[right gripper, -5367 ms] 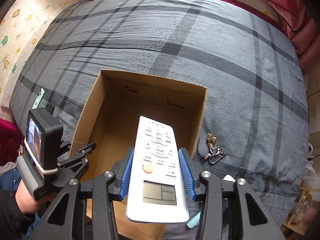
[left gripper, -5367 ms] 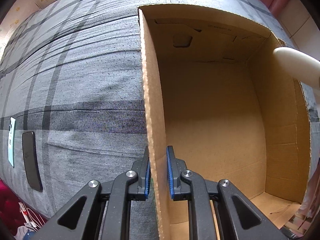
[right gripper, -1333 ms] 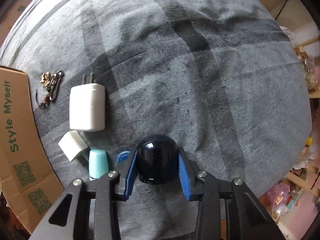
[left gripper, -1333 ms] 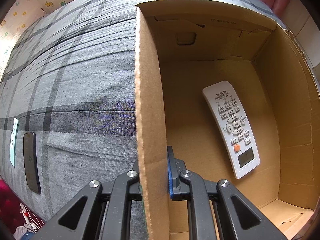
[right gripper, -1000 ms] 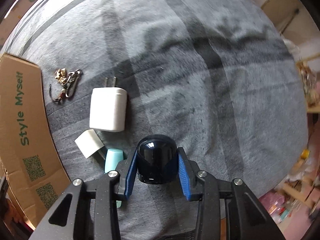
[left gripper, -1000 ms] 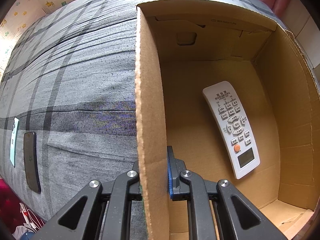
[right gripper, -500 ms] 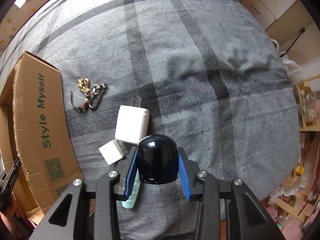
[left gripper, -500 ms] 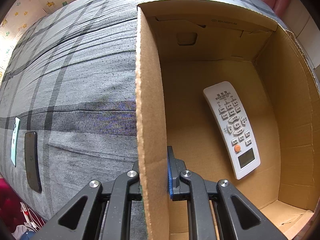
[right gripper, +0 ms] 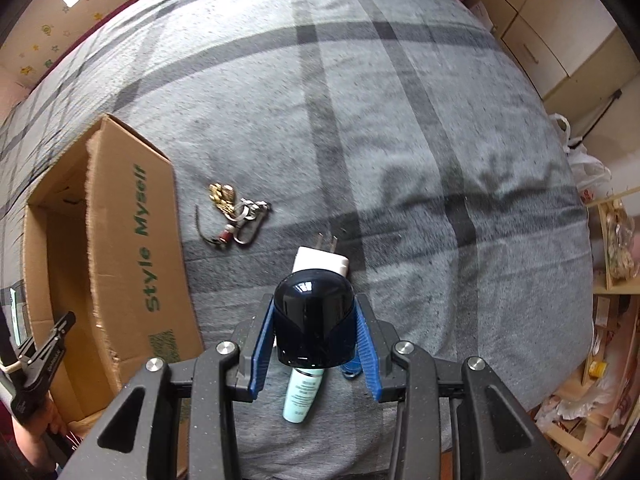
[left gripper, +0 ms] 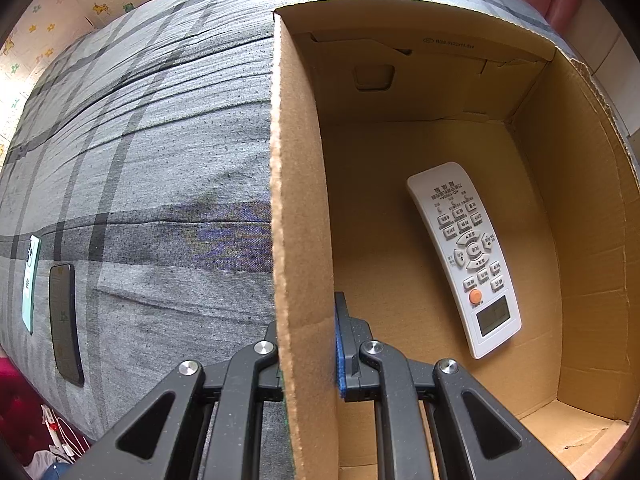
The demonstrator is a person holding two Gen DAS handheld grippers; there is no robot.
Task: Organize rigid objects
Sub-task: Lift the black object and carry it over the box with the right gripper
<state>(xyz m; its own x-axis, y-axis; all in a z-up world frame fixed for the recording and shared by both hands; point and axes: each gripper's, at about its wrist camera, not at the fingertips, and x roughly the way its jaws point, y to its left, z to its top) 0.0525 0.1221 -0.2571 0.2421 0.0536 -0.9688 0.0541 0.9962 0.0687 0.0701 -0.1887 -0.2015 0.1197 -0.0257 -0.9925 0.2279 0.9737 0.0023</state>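
My right gripper [right gripper: 314, 334] is shut on a glossy black rounded object [right gripper: 314, 316], lifted above the grey plaid bedspread. Below it lie a white plug charger [right gripper: 320, 260], a mint tube [right gripper: 302, 394] and a bunch of keys with trinkets [right gripper: 234, 216]. The open cardboard box [right gripper: 132, 240] stands to the left. In the left wrist view my left gripper [left gripper: 310, 354] is shut on the box's side wall [left gripper: 300, 208]. A white remote control [left gripper: 464, 256] lies on the box floor.
A dark phone [left gripper: 64, 316] and a mint-green phone [left gripper: 30, 280] lie on the bedspread left of the box. A wooden shelf with clutter [right gripper: 612, 280] stands past the bed's right edge. A hand [right gripper: 24, 432] shows at the lower left.
My right gripper has risen with the black object and swung toward the box; the charger, tube and keys now sit smaller and lower centre. The left gripper and the box stay still.
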